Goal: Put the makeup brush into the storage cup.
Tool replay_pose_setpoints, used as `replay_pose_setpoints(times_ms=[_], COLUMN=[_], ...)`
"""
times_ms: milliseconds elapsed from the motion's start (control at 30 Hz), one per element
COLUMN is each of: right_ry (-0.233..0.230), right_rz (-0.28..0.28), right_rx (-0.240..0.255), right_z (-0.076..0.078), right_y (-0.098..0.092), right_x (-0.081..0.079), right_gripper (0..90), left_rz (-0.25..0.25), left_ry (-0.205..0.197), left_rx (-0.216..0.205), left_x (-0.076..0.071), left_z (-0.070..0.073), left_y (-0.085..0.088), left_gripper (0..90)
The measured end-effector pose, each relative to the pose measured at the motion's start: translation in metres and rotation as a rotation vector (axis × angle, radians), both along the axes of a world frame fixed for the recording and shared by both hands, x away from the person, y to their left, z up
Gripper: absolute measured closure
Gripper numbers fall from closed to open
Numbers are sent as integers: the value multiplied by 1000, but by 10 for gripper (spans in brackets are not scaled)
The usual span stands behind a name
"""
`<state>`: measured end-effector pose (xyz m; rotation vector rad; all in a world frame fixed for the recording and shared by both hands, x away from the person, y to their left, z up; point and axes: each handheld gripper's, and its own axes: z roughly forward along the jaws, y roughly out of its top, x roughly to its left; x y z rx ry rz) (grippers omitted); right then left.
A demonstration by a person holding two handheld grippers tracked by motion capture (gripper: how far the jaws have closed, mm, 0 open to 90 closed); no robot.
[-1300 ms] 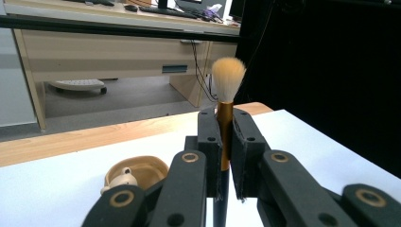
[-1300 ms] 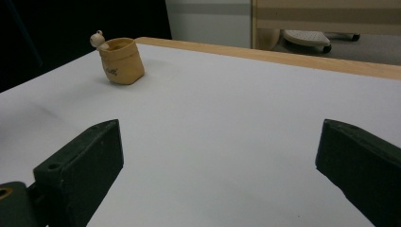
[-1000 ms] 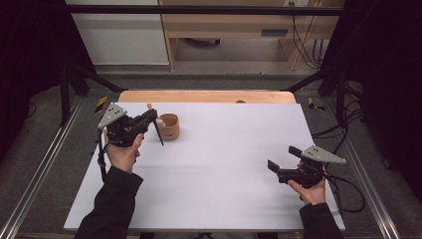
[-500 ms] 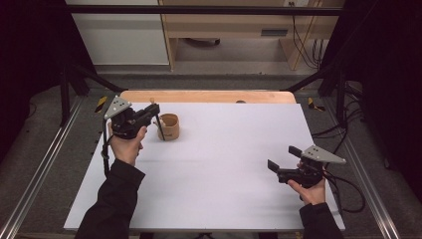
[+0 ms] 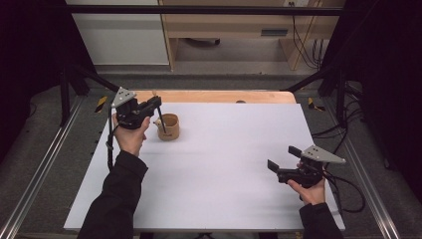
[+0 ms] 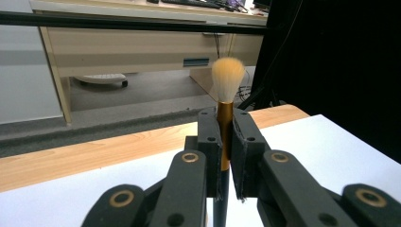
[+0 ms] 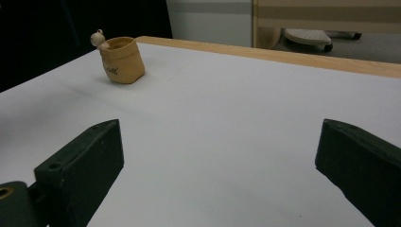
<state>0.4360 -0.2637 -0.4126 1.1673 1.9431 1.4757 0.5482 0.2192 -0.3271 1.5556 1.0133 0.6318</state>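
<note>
My left gripper (image 5: pixel 157 103) is shut on a brush (image 6: pixel 225 130) with a gold ferrule, a black handle and cream bristles (image 6: pixel 227 77) pointing up. It is held above the table's far left. The black handle (image 5: pixel 161 121) hangs down in front of a small tan cup (image 5: pixel 170 127), and I cannot tell whether it touches it. That tan cup (image 7: pixel 123 60) leans slightly and has a small pale bead (image 7: pixel 98 37) at its rim. My right gripper (image 5: pixel 282 158) rests low near the table's right front, its jaws wide apart with nothing between them (image 7: pixel 217 156).
A white sheet (image 5: pixel 224 164) covers most of the table, with a strip of bare wood (image 5: pixel 214 96) along the far edge. Metal rails (image 5: pixel 45 169) run down both sides. A desk and cables (image 5: pixel 303 35) stand beyond the table.
My left hand has carried the brush away from me and slightly right, closer to the tan cup. The right hand has stayed where it was.
</note>
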Motion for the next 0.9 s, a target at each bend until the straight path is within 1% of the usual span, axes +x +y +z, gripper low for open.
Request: replay_pose_setpoints(times_ms=[167,267,433,633,767,900], right_ry=[-1,-1,0,0,1,2], right_rz=[2,2,4,4,4,5], right_rx=[0,-1,-3,6,-5,1], right_z=[0,0,0,0,0,-1], right_y=[0,0,0,1,0,1], right_x=[0,0,0,0,0,0], right_gripper=[24,24,24,24,24,24], left_rz=[8,16,24,49,57,64], left_ry=[-3,-3,-8,9,13,15], left_rx=[0,16,24,29,32,29], left_x=[5,10,15,25,30,35], left_z=[3,4,5,1,-2,-3], left_y=[-1,-5,-7,-8,-9,-11], left_gripper=[834,834,834,834,834,834])
